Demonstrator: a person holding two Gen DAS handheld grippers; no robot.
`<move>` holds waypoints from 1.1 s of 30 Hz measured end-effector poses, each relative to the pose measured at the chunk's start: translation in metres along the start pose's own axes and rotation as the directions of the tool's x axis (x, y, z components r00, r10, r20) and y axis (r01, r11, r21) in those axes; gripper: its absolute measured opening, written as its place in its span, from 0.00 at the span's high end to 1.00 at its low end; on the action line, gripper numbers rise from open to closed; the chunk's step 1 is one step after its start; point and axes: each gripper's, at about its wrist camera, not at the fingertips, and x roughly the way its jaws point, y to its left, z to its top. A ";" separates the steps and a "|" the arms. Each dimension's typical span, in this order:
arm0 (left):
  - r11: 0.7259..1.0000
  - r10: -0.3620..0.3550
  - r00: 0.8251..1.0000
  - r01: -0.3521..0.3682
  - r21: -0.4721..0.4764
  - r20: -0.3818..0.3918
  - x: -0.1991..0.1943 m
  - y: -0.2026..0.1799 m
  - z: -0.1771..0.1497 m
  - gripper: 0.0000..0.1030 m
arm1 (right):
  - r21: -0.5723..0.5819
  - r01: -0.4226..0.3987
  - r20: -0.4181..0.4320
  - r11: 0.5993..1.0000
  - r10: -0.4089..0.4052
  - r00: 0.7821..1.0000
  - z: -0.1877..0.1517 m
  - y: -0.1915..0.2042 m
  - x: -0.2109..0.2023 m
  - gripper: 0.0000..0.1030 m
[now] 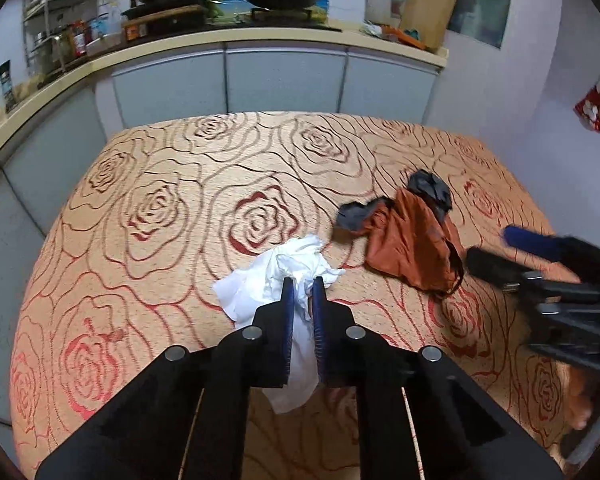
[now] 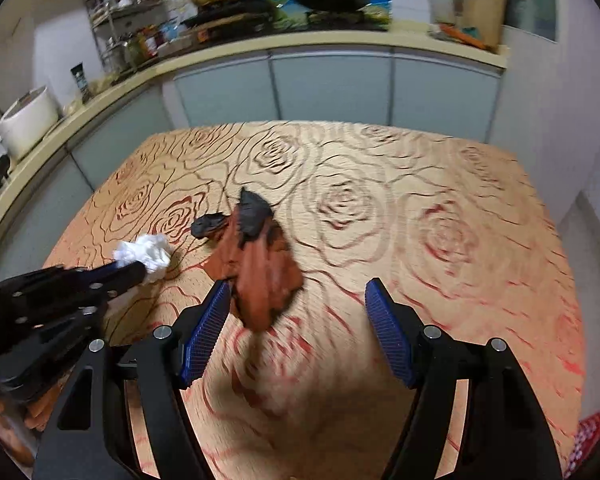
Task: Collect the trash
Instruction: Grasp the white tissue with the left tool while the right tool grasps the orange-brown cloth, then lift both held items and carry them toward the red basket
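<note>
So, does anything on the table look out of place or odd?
Yes. A crumpled white tissue lies on the rose-pattern tablecloth, pinched by the left tongs. Beside it, an orange and dark grey wrapper lies crumpled. The right tongs stand open near it.

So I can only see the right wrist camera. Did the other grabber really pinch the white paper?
Observer: Yes. The left wrist view shows the left gripper shut on the crumpled white tissue, with paper squeezed between both blue pads.
Operator: Is any tissue hanging out?
Observer: A tail of it runs back between the fingers toward the camera.
Operator: Is my grabber touching the orange bag?
Observer: In that view the right gripper is open just beside the orange and grey bag; whether it touches is too blurred to tell.
</note>
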 end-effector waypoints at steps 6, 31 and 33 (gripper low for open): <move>1.000 0.017 1.000 -0.017 0.001 0.017 -0.007 0.004 0.000 0.92 | -0.039 -0.035 -0.013 0.999 0.035 0.999 0.013 0.021 0.019 0.34; 0.999 0.042 0.997 -0.043 0.007 0.063 -0.036 0.004 -0.003 0.92 | -0.013 0.022 0.012 1.000 -0.022 1.000 0.011 0.016 -0.005 0.54; 0.999 0.037 0.997 -0.039 0.021 0.071 -0.042 -0.001 -0.002 0.92 | -0.003 0.034 0.035 0.999 -0.034 0.999 0.006 0.013 -0.022 0.54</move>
